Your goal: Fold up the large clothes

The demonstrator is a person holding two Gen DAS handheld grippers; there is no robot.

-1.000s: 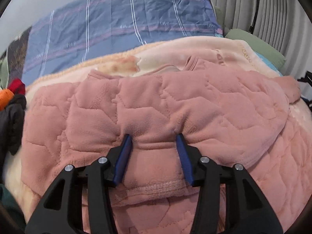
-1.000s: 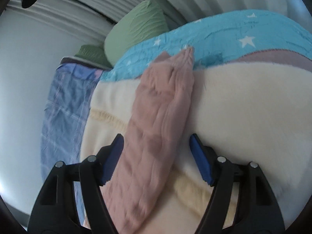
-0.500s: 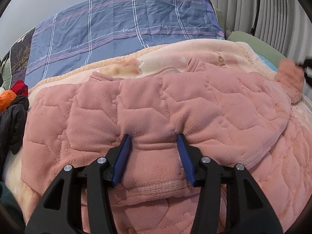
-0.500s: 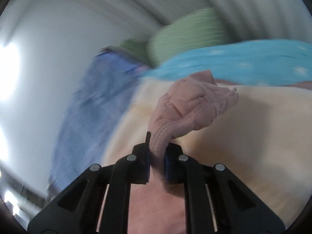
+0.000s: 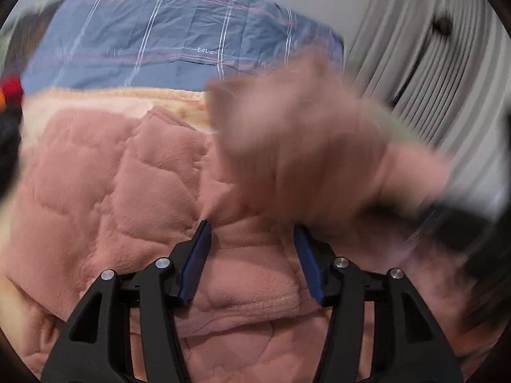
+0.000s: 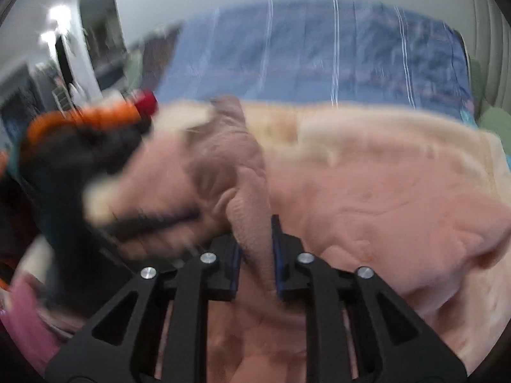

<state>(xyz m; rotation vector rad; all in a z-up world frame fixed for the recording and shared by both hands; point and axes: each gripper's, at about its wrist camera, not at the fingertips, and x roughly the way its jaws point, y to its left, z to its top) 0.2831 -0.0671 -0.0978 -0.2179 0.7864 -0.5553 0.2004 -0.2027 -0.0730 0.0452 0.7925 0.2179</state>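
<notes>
The left tool (image 5: 252, 255) has its blue pads spread apart and resting on the pink quilted jacket (image 5: 105, 185), pressing into the fabric near the hem without pinching anything. The right tool (image 6: 255, 249) is squeezed tight on the jacket's sleeve (image 6: 246, 172), which stands up bunched between the pads and shows as a blurry pink blob on the right of the left view. The jacket is lying on a cream blanket (image 6: 377, 127) on the bed, with a blue plaid sheet (image 5: 198, 44) at the far side and a dark and orange clothes pile (image 6: 83, 140) off to the left.
</notes>
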